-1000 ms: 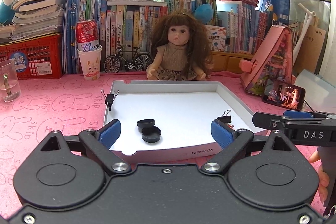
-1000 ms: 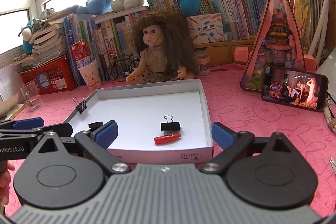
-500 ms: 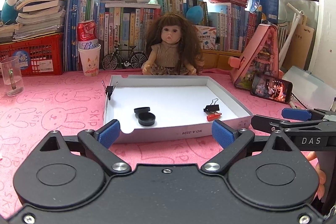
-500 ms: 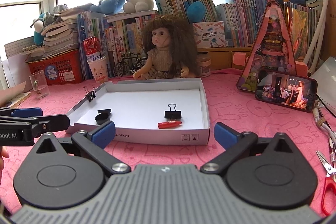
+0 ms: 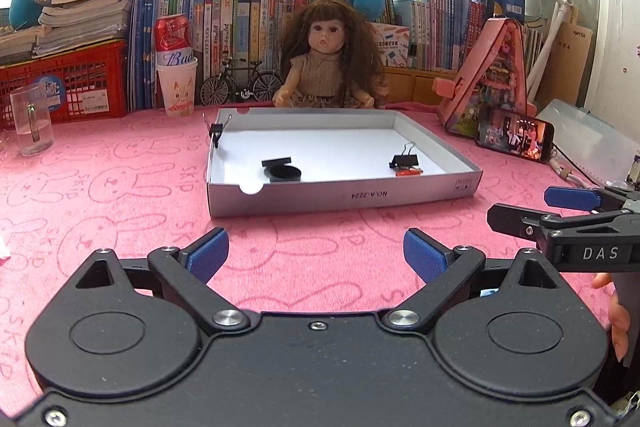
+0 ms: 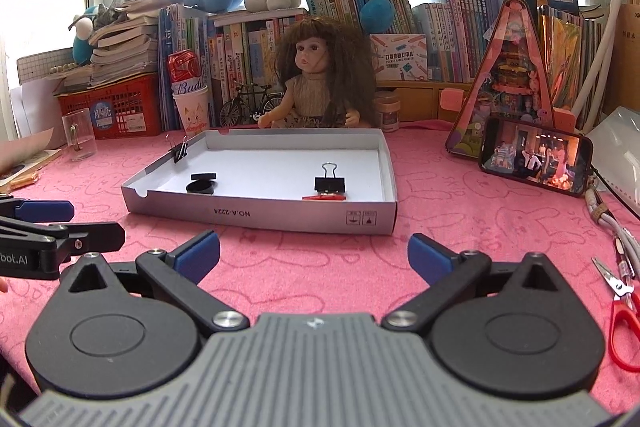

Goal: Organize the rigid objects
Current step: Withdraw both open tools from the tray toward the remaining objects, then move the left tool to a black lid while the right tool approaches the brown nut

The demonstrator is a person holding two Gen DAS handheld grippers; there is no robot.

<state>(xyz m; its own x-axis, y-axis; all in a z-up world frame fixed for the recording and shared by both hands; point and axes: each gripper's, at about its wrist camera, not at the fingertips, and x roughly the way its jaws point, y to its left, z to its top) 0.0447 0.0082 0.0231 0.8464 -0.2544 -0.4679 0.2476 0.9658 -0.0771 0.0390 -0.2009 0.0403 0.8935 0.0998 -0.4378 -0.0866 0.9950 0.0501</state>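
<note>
Both grippers spread wide, nothing between the pads. Left gripper [image 5: 316, 255] and right gripper [image 6: 314, 255] sit low over the pink cloth [image 5: 120, 195], short of the box lid [image 5: 344, 197], side by side; each shows up at the edge of the other's view. Pads are blue, flat, matte; finger linkages are black plastic with bright metal pins.

Box lid: shallow grey cardboard tray, white inside, low walls, semicircular thumb notch in the near wall, printed code upside down on the front face. It lies flat on the cloth, in front of the doll [image 5: 326, 67].

Contents:
- black round cap [image 5: 285, 173], low disc, glossy, near-left area of the tray; a second flat black disc [image 5: 276, 161] just behind it, touching or overlapping, can't tell which.
- black binder clip [image 6: 329, 183] standing on its body, wire handles up, near-right area.
- red object [image 6: 324, 197], small, slim, tapered, lying flat just in front of that clip.
- another binder clip [image 5: 216, 131] clamped on the left wall near the far corner, wire handles splayed upward.

Cloth is fuzzy, printed with rabbit outlines. Red-handled scissors [image 6: 622, 319] lie on it to the right, well apart from the tray.
</note>
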